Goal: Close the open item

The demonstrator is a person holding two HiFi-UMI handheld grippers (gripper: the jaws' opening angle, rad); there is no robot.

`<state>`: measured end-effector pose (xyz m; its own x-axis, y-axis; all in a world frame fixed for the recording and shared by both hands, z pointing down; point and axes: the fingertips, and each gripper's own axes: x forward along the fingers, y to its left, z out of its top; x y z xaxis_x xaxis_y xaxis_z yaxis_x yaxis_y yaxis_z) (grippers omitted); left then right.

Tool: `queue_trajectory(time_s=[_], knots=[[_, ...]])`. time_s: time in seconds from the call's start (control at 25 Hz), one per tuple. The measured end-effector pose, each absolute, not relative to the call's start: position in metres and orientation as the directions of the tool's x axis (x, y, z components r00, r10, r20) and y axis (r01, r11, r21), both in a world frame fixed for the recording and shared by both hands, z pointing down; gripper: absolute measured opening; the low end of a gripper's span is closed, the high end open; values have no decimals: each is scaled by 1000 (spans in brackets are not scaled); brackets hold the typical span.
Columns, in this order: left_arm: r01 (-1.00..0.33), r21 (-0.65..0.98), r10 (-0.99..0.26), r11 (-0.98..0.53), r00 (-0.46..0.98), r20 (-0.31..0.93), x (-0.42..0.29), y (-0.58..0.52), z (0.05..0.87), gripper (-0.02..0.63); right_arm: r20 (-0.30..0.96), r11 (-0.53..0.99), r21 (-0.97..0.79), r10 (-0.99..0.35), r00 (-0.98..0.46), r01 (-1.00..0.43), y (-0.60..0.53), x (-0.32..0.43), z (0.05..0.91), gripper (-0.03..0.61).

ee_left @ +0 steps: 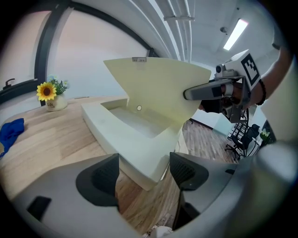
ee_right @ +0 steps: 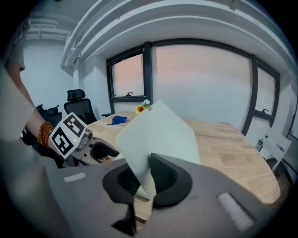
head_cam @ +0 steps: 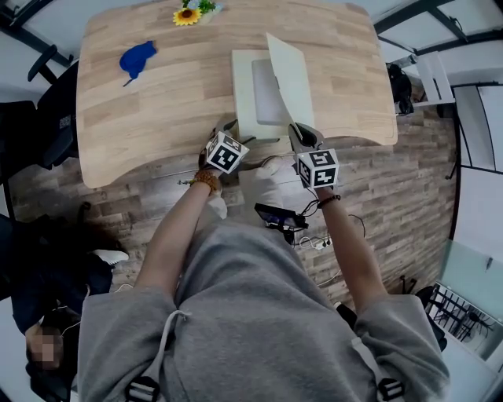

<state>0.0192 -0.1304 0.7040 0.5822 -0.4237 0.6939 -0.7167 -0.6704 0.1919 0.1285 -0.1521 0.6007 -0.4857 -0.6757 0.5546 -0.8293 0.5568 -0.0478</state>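
A white box [head_cam: 245,94] stands open on the wooden table [head_cam: 157,118], near its front edge. Its lid [head_cam: 289,74] is raised and leans over the tray. My right gripper [head_cam: 300,132] is shut on the lid's near edge; in the right gripper view the lid [ee_right: 158,132] rises from between the pads of that gripper [ee_right: 142,179]. My left gripper [ee_left: 142,174] is open, and the box's near corner [ee_left: 139,162] sits just ahead of its gap, untouched. In the left gripper view the right gripper [ee_left: 205,91] pinches the lid [ee_left: 158,88] from the right.
A sunflower pot [head_cam: 187,14] and a blue cloth [head_cam: 137,59] lie at the table's far left. Black office chairs [head_cam: 55,110] stand to the left. A shelf unit [head_cam: 436,78] stands to the right, and cables [head_cam: 314,239] lie on the floor.
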Motion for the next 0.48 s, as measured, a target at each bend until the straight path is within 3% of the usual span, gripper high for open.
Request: queue_trajectory(time_s=[0.48], knots=[[-730,165,-462,-663,573,677,20,-129,703,325,602,596,3,-642,-474,-803,-143,116,620,37]])
